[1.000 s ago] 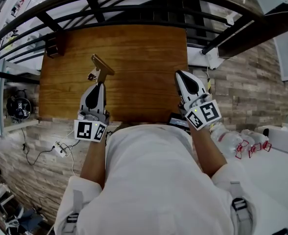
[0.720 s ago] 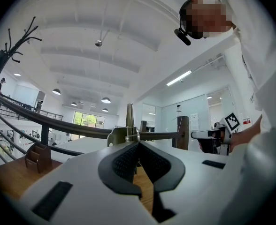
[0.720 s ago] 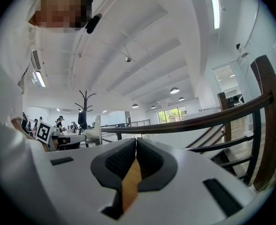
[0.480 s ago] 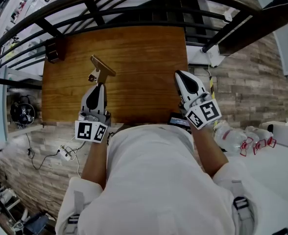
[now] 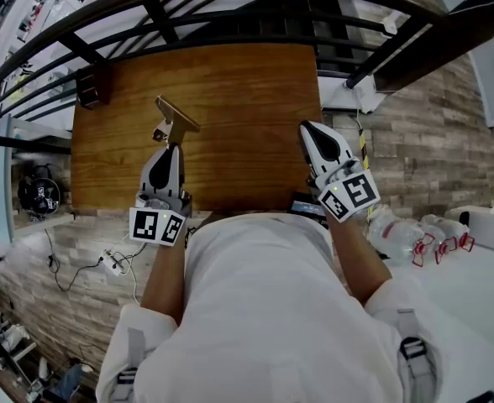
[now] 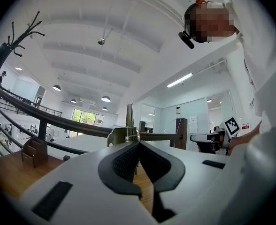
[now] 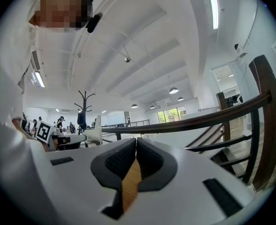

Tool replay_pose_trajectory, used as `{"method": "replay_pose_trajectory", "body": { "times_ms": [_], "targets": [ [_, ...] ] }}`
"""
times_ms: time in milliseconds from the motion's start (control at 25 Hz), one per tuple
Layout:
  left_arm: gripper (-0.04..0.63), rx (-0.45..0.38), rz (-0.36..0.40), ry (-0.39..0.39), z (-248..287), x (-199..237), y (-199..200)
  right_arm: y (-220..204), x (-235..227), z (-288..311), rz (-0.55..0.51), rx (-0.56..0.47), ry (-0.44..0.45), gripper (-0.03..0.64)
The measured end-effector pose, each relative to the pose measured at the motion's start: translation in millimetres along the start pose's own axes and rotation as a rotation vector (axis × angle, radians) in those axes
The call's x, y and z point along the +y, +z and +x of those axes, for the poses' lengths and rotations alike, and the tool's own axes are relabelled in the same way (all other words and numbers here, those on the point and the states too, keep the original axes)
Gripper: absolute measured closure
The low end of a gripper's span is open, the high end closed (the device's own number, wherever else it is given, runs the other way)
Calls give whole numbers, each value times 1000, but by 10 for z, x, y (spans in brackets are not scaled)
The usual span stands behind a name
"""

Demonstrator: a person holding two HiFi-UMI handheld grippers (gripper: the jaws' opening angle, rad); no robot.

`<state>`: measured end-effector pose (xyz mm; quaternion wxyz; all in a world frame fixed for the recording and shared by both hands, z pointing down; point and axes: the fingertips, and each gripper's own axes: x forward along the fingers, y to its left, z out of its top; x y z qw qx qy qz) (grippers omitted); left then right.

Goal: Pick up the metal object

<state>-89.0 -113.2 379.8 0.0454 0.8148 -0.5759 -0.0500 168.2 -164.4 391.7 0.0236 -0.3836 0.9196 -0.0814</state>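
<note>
While we stand at the near edge of the wooden surface point(image 5: 230, 82), our left tool point(image 5: 170, 143) reaches out level over its left half and is clenched on the metal object point(image 5: 176, 117). In the left gripper view the two dark ribbed pads point(image 6: 125, 159) of that tool point(image 6: 138, 142) run together to a point, and the metal object point(image 6: 124, 135) sits right at that point: a thin upright blade rising above the tips, with a duller bracket part spreading out to the left of it. From the head view the object reads as a brass-coloured T-shaped piece, its crossbar slanted and pointing away from us, just beyond the tool's tips. We cannot tell whether it rests on the wood or hangs clear of it.

Our right tool point(image 5: 308, 129) lies near the right edge of the surface, well apart from the object. In the right gripper view its pads point(image 7: 120, 161) meet at the tip point(image 7: 134, 144) with nothing between them; only a sliver of wood shows through the gap lower down.

At the far left corner of the surface stands a small dark wooden holder point(image 5: 91, 86), close to the black railing point(image 5: 230, 23).
</note>
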Motion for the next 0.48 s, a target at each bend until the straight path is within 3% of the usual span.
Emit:
{"method": "replay_pose_trajectory", "body": {
  "times_ms": [480],
  "targets": [
    [577,1,-48,-11,40,53,-61,-39,4,32,12,-1,-13,592]
  ]
}}
